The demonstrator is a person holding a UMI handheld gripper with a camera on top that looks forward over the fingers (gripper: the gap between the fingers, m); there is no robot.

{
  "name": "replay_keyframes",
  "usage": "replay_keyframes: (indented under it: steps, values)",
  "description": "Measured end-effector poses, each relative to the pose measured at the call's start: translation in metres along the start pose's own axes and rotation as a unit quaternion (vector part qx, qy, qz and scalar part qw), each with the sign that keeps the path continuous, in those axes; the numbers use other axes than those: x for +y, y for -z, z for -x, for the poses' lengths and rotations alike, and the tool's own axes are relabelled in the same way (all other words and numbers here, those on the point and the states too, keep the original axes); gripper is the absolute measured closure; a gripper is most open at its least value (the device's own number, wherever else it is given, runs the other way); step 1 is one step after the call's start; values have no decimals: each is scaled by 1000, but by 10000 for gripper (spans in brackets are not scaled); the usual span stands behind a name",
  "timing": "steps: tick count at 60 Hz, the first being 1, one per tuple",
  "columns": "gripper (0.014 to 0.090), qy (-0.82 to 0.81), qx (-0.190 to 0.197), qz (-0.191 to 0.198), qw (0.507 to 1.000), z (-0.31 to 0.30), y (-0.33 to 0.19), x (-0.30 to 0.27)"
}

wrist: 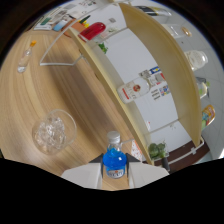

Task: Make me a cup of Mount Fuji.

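I've got the blue bottle [114,161] clamped between my gripper [114,172] fingers, standing upright, cap away from me. The glass of ice [51,132] sits on the wooden table [30,85] to the left of the fingers, near — so the pour, I reckon, means swinging left and tipping.

The blue bottle [114,159] is standing between the gripper [114,172] fingers, blocking the way ahead. A glass of ice [52,132] is sitting to one side on the wooden table [30,95]; the shelf unit [145,95] is walling off the other. Bare tabletop is lying beyond the glass.
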Motion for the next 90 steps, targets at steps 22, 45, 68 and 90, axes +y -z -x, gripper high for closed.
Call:
replay_keyframes:
  steps: [22,45,68,90]
  values:
    - [696,353,30,-10,935,9,0,-25]
    - [696,410,44,-10,911,8,-1,-32]
    - [695,-105,59,-140,983,-93,64,-65]
    - [692,-453,-47,-65,888,-62,14,81]
